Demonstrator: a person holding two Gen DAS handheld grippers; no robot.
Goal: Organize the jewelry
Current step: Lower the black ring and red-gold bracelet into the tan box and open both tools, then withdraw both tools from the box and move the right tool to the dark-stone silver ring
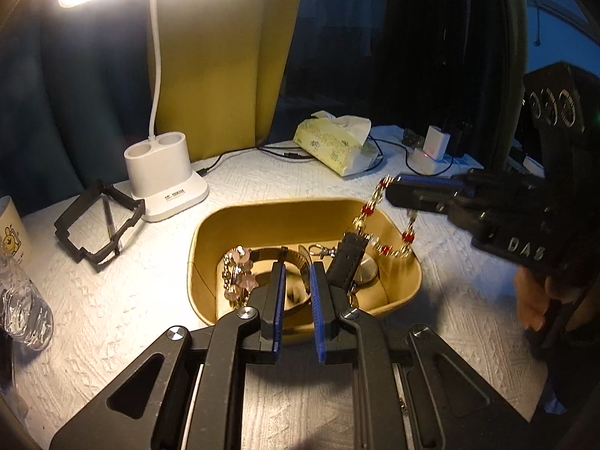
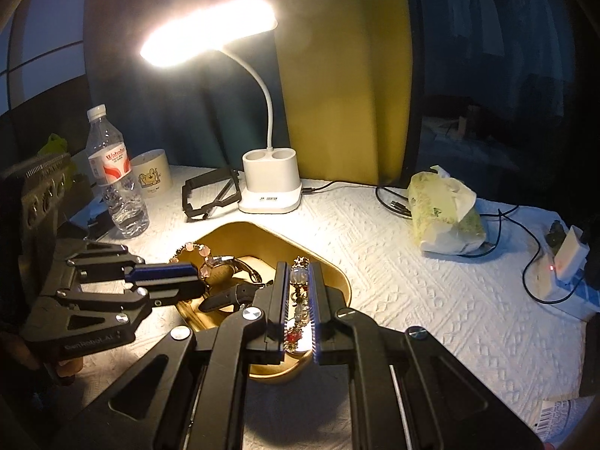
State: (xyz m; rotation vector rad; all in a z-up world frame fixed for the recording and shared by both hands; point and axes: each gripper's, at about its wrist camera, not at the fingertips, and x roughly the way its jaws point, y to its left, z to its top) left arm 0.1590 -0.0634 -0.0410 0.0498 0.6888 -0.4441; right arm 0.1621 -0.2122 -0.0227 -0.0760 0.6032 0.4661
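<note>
A gold tray (image 1: 210, 240) sits on the white cloth and holds a pink bead bracelet (image 1: 240, 266), a gold bangle and a black-strap watch (image 1: 350, 258). My left gripper (image 1: 298, 268) hangs over the tray's near side, jaws a little apart and empty. My right gripper (image 2: 298, 266) is shut on a gold and red bead bracelet (image 2: 298, 300), held above the tray (image 2: 337, 277). In the left wrist view that bracelet (image 1: 369, 210) dangles from the right gripper (image 1: 393, 187) over the tray's right end.
A white desk lamp (image 1: 165, 176) and a black frame (image 1: 97, 221) stand behind the tray on the left. A tissue pack (image 1: 333, 142), cables and a charger (image 1: 431, 150) lie at the back right. A water bottle (image 2: 116, 172) and mug (image 2: 152, 172) stand far left.
</note>
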